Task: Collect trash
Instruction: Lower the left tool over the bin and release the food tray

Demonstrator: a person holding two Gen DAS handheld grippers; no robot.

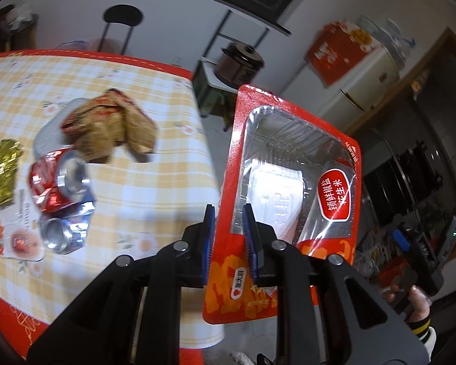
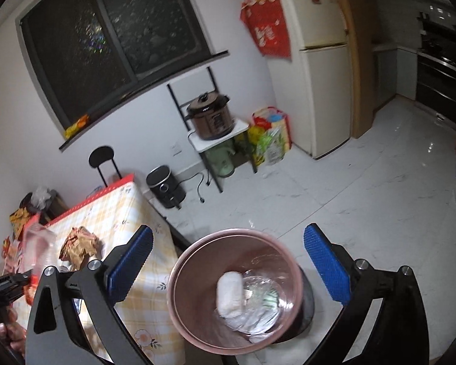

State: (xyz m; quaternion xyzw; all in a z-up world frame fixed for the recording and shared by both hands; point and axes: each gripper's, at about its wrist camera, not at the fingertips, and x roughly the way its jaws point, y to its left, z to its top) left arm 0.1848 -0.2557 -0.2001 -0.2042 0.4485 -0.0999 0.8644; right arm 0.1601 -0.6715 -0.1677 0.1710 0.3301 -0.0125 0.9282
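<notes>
Red snack packet [image 1: 291,182]: clamped between left gripper [image 1: 228,243] jaws, beside the table [image 1: 155,188]. Right gripper [image 2: 228,267]: jaws wide apart, empty, above pink bin [image 2: 179,276].

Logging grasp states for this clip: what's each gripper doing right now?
Left gripper: shut on the red peanut packet.
Right gripper: open, empty, above the pink trash bin.

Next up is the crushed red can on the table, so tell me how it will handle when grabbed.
The crushed red can probably feels light and looks empty. Its dented, creased metal may buckle further under the gripper. Flattened, it seems unlikely to roll.
</notes>
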